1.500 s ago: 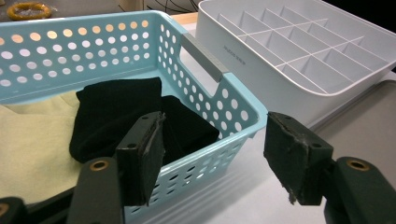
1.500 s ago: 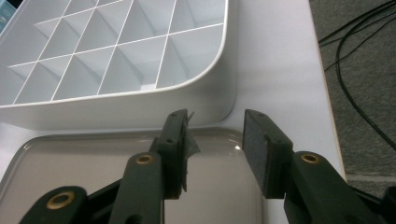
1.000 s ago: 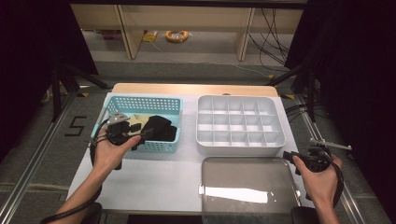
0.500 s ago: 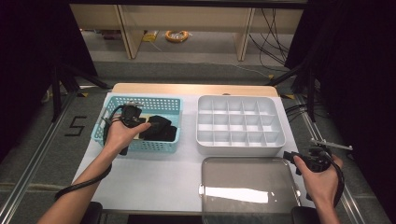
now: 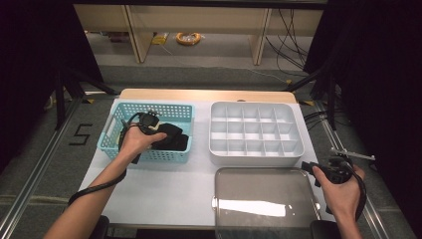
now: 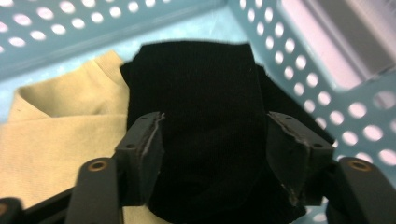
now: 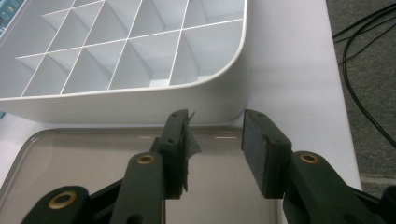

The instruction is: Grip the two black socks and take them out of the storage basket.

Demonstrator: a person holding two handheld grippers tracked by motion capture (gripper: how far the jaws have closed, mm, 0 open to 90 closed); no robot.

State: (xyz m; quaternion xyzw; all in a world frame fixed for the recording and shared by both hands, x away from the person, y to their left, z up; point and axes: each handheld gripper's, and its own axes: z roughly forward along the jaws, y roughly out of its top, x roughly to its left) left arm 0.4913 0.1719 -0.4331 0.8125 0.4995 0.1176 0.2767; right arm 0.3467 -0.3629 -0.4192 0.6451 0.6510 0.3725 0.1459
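Left gripper (image 6: 212,154) is sitting in the blue basket (image 6: 327,98), jaws just closing a little, straddling a black sock (image 6: 210,121) without pinching it. Right gripper (image 7: 215,154) is hovering agape over the clear lid (image 7: 93,163); nothing is between its jaws.

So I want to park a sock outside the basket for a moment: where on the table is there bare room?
The widest bare patch of the white table lies in front of the blue basket, left of the clear lid. A narrow strip runs between the basket and the white divided tray. The right side is crowded: the tray and lid sit close, with the right gripper beside them.
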